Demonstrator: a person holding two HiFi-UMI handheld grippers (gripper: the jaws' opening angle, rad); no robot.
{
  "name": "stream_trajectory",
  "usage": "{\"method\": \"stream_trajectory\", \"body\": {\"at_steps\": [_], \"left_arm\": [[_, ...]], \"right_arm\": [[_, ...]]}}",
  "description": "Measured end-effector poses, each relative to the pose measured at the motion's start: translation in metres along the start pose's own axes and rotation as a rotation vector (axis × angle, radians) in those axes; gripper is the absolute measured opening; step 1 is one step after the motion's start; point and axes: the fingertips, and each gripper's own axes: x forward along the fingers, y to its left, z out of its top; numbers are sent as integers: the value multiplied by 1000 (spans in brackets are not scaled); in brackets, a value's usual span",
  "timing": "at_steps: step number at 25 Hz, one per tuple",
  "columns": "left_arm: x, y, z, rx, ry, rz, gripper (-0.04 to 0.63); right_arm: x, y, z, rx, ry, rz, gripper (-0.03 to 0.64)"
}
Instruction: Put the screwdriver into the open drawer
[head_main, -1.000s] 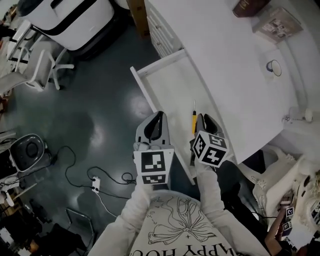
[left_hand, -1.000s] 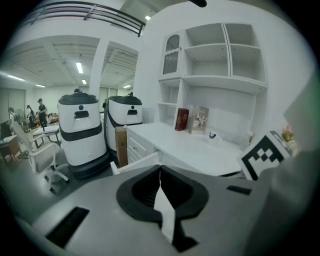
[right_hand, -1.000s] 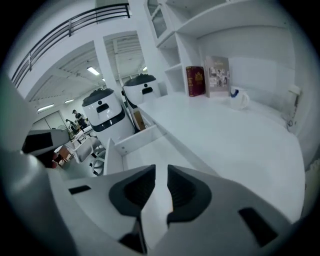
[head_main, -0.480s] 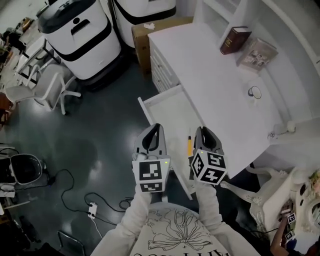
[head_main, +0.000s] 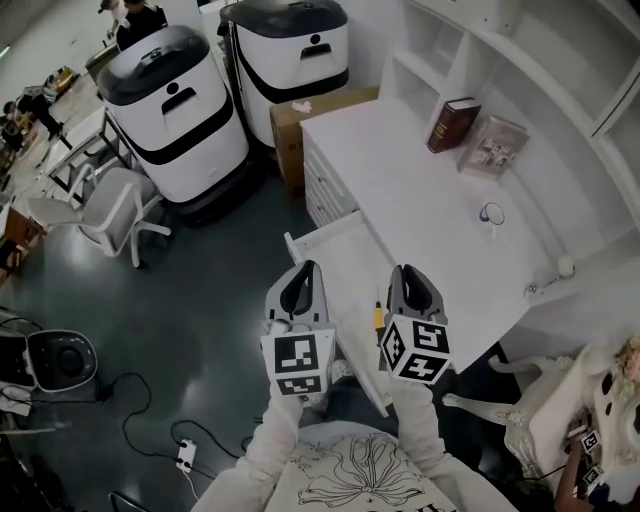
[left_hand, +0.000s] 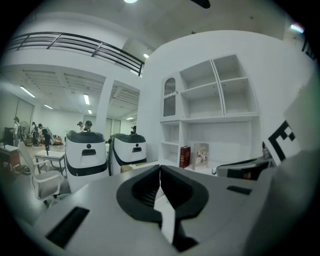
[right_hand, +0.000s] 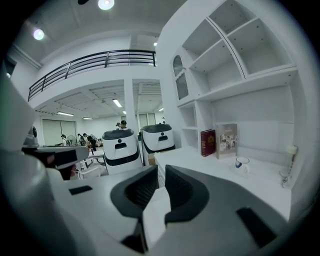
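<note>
Screwdriver with a yellow handle lies inside the open drawer, close to the desk's edge, between the two grippers and just beside the right one; only its handle shows clearly in the head view. The drawer stands pulled out from the white desk over the dark floor. Both grippers are held side by side in front of the person's chest, above the drawer's near end. The left gripper has its jaws pressed together with nothing between them. The right gripper shows a narrow gap between its jaws – nothing sits in it, and it does not touch the screwdriver. On the desk top, well apart from the drawer, stand a dark red book and a picture frame side by side, with a mug nearer. Beyond the desk are a cardboard box and two white-and-black machines – a white chair stands at the left.
</note>
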Motion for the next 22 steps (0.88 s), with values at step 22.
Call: {"method": "stream_trajectory", "body": {"at_steps": [22], "left_arm": [[-39, 1, 43, 18, -106, 2, 6]], "right_arm": [[-44, 20, 44, -38, -128, -4, 25]]}}
